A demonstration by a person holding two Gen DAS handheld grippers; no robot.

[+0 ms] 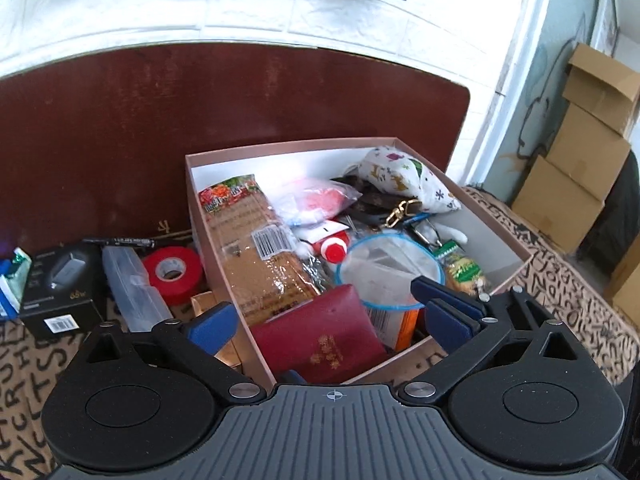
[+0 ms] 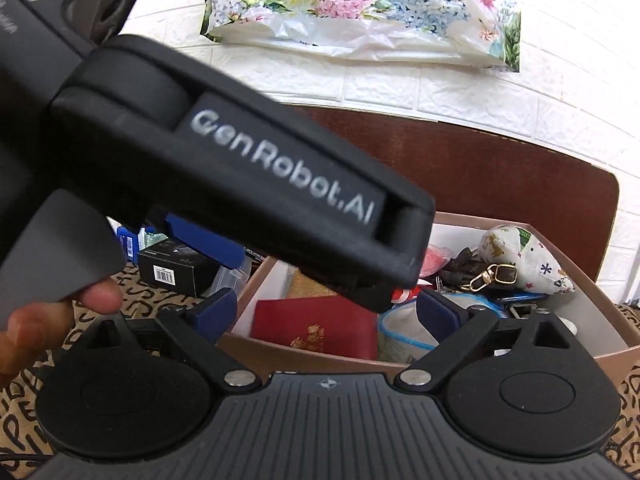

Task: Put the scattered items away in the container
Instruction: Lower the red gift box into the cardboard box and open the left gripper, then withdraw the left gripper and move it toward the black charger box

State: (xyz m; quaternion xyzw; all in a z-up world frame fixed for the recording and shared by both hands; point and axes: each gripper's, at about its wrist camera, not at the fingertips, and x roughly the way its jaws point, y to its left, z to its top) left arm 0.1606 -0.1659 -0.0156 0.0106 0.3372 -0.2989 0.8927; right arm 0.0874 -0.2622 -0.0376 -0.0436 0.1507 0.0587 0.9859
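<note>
Both hand-held grippers spread, empty: left hand-held gripper [image 1: 326,312], right hand-held gripper [image 2: 324,312] over full box [image 1: 400,143].

Home bedroom: wooden headboard [image 1: 200,120], patterned bedspread [image 1: 580,300], stacked cardboard boxes [image 1: 580,152], floral bag [image 2: 360,12].

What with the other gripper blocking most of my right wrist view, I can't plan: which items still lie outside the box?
Observer: A red tape roll lies just left of the box.
Operator: Anything beside it?
Observer: A clear plastic case on its left, with a black marker behind both.
Operator: Is the left claw holding anything?
Observer: No, the left claw is open and empty over the box's near end.
</note>
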